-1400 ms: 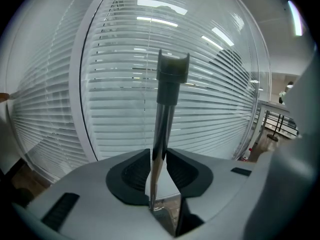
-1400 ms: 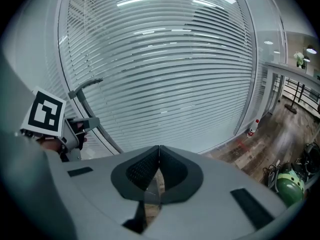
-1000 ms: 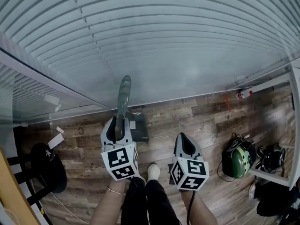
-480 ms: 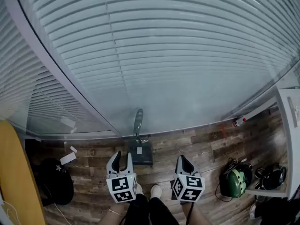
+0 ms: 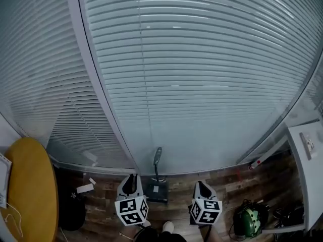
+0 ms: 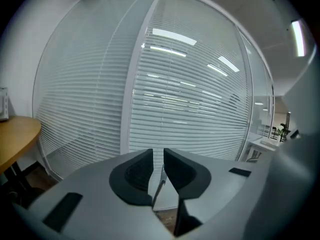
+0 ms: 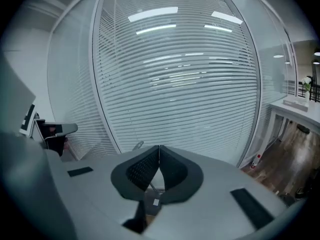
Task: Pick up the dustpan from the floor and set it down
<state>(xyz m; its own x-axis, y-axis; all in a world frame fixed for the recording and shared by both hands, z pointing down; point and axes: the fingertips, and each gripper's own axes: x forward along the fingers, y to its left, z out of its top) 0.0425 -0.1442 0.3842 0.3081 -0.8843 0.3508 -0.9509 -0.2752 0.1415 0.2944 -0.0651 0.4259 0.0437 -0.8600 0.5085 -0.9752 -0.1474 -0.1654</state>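
Dustpan (image 5: 157, 190) on floor (image 5: 229, 181) beside glass wall (image 5: 202, 84)

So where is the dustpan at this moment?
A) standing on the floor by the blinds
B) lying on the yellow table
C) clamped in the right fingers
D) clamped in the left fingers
A: the dustpan stands on the wooden floor against the blinds; the left gripper, whose fingers have just been closing, has nothing between them.
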